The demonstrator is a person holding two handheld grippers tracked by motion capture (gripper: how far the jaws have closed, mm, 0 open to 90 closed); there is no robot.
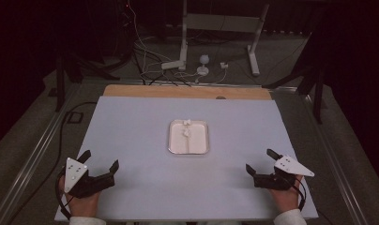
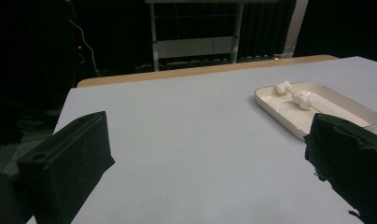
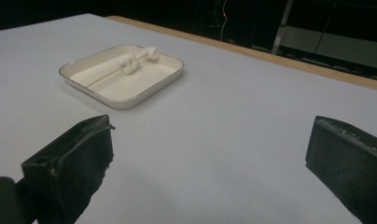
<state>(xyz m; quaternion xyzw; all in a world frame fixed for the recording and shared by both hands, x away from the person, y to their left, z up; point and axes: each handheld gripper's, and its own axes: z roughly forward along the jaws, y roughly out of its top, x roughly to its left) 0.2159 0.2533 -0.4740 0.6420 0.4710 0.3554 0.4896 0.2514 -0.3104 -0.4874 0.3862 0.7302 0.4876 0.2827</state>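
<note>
Nearest the high camera, two hands come in from the bottom edge, their white cuffs cut off by the frame. The left gripper (image 1: pixel 100 160) rests on the near left part of the pale table (image 1: pixel 131 122), its jaws spread wide and grasping nothing; the right gripper (image 1: pixel 261 161) sits at the near right, jaws likewise released and empty. Each carries a grey three-cornered plate that hides much of the hand beneath it.

Between them, well apart from both and near the table's middle, lies a shallow white tray (image 1: pixel 172 140) with rounded corners. In it lies a white knotted rope (image 1: pixel 186 132), hard to make out against the tray's white floor: a straight strand runs along the middle, with a knot and a lumpy end toward the far rim.

In the left gripper view, the right-hand black jaw covers the tray's (image 2: pixel 270 105) near corner, and the rope (image 2: pixel 299 98) shows as two small lumps. In the right gripper view the tray (image 3: pixel 107 99) lies whole, ahead and to the left, the rope (image 3: pixel 129 63) crossing it.

Beyond the table's wooden far edge, the room is dark; cables and a white stand's legs are barely legible.
</note>
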